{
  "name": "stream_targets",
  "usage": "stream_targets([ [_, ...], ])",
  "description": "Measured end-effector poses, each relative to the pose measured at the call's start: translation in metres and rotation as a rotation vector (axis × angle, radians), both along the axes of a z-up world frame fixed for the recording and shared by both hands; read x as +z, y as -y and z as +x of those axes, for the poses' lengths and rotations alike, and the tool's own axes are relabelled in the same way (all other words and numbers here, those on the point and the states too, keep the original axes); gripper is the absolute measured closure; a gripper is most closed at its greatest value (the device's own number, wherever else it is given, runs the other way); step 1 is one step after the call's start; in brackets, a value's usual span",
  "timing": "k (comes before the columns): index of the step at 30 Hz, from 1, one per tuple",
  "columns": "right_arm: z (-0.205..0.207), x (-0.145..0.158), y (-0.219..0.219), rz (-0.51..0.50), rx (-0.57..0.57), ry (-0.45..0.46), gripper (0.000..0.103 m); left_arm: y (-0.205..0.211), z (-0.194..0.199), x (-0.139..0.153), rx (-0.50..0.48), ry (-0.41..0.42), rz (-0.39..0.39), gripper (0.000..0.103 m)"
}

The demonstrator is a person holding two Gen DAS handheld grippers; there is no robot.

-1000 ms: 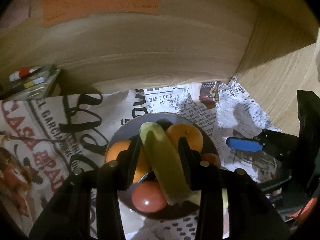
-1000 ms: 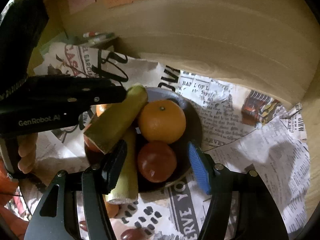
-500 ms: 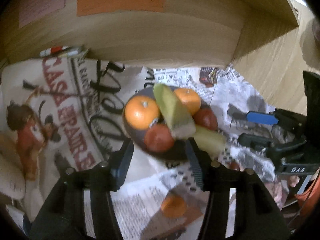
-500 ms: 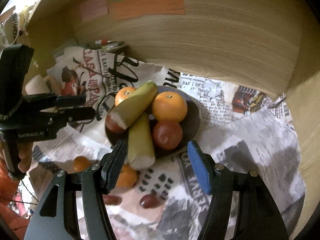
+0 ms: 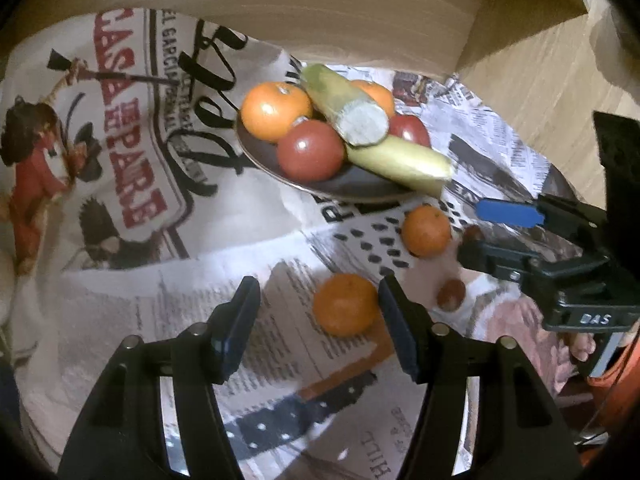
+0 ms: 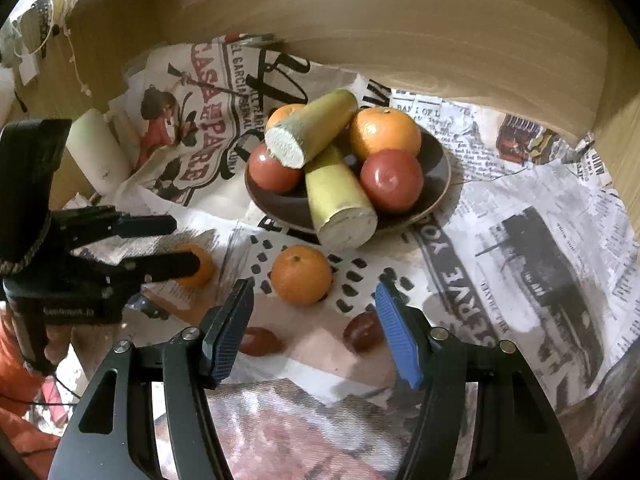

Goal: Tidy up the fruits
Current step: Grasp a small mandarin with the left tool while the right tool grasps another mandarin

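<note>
A dark brown plate holds two oranges, two red round fruits and two pale green cut pieces; the upper piece lies across the others. Loose on the newspaper are two oranges and two small dark red fruits. My left gripper is low over the paper with its jaws opening. One loose orange lies between its fingers near the right pad, and neither pad presses on it. My right gripper is open with nothing in it, and the other loose orange lies just ahead of its tips.
Newspaper covers the table, and a wooden wall rises close behind the plate. A white roll lies at the left. A person's hand holds the left gripper, which stands close to the left of my right gripper.
The left gripper let go of the green piece on top of the plate's fruit, pulled back and sank to a loose orange, jaws wider. The right gripper drew back from the plate.
</note>
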State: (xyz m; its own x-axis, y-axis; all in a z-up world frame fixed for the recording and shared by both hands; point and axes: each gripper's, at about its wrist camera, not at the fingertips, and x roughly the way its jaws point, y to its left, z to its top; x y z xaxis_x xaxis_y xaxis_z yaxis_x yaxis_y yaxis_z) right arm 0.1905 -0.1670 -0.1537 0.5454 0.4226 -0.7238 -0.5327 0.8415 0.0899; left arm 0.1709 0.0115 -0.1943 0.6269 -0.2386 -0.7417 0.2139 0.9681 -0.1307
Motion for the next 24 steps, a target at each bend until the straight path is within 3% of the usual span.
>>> stream_targets([
  [5, 0.006, -0.005, -0.009, -0.017, 0.016, -0.014, 0.043, 0.007, -0.004, -0.004, -0.017, 0.007, 0.006, 0.042],
  [8, 0.013, -0.010, -0.016, -0.026, 0.033, -0.035, 0.043, 0.006, -0.002, -0.006, -0.035, -0.005, -0.027, 0.050],
  [17, 0.023, -0.018, -0.023, -0.034, 0.040, -0.064, 0.067, 0.014, 0.001, -0.009, -0.068, -0.015, -0.035, 0.068],
  [24, 0.014, -0.013, -0.021, -0.008, 0.068, -0.055, 0.068, 0.007, 0.001, 0.000, -0.051, 0.004, -0.047, 0.068],
])
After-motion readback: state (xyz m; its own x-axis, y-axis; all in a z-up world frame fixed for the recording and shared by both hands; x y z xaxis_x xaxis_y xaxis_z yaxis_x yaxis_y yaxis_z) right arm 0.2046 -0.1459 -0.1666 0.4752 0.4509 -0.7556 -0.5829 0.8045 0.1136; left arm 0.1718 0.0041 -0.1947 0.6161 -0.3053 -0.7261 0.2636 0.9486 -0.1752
